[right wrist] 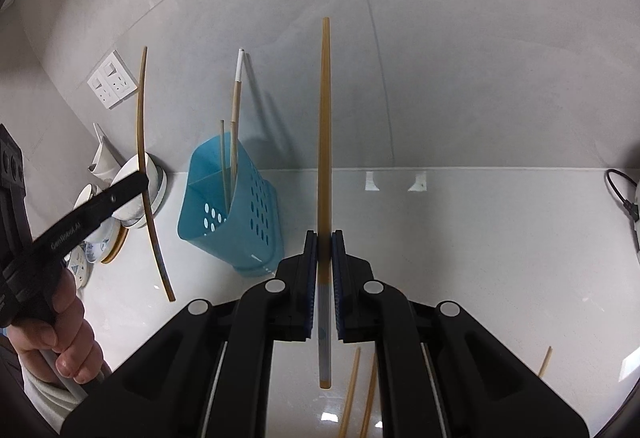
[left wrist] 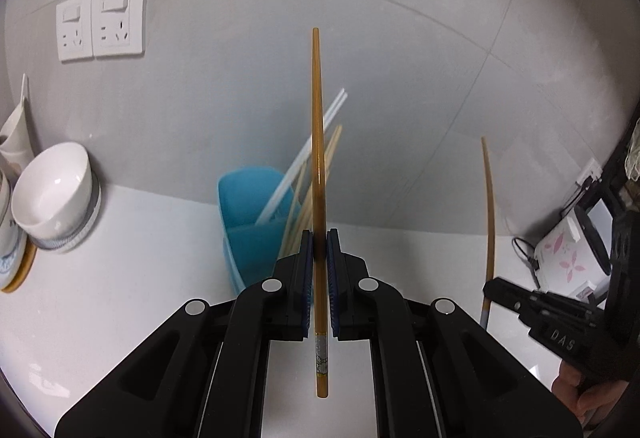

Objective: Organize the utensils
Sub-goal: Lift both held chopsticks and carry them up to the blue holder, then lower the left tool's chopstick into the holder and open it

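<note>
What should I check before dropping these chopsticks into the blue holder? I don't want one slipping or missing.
1. Left claw shut on its amber chopstick: ok.
2. Right claw shut on its tan chopstick: ok.
3. Blue holder upright: ok.
4. Room left in the holder among the chopsticks already in it: ok.
5. Tips over the holder's mouth: not ok.
6. Loose chopsticks left on the counter: not ok.
</note>
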Demonstrator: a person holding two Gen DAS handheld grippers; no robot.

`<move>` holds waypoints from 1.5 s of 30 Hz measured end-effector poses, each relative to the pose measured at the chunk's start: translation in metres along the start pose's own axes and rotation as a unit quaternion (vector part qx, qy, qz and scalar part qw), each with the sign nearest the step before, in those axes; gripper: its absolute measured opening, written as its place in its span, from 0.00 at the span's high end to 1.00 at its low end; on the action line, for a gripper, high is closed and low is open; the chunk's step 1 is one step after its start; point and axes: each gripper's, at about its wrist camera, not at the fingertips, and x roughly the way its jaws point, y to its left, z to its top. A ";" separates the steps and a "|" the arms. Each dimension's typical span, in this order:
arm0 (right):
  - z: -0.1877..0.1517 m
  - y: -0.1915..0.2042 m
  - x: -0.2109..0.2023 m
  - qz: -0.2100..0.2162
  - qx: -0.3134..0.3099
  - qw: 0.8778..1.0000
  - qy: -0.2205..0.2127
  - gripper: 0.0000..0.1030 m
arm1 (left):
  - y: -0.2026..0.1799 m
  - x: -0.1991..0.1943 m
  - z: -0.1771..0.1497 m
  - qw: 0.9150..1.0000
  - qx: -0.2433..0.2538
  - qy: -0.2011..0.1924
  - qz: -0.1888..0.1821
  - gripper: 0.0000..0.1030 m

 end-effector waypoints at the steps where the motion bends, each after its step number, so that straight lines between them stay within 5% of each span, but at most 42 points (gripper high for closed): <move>1: 0.002 0.002 0.002 0.001 0.000 1.000 0.000 0.94 | 0.000 0.000 0.002 1.000 0.002 -0.008 0.000 0.94; 19: 0.000 0.010 0.019 0.007 0.003 1.000 0.008 0.94 | 0.012 0.036 0.007 0.990 0.027 -0.135 0.021 0.94; 45: -0.003 0.014 0.022 0.001 -0.006 1.000 0.018 0.94 | 0.010 0.056 -0.020 0.994 0.053 -0.083 0.047 0.92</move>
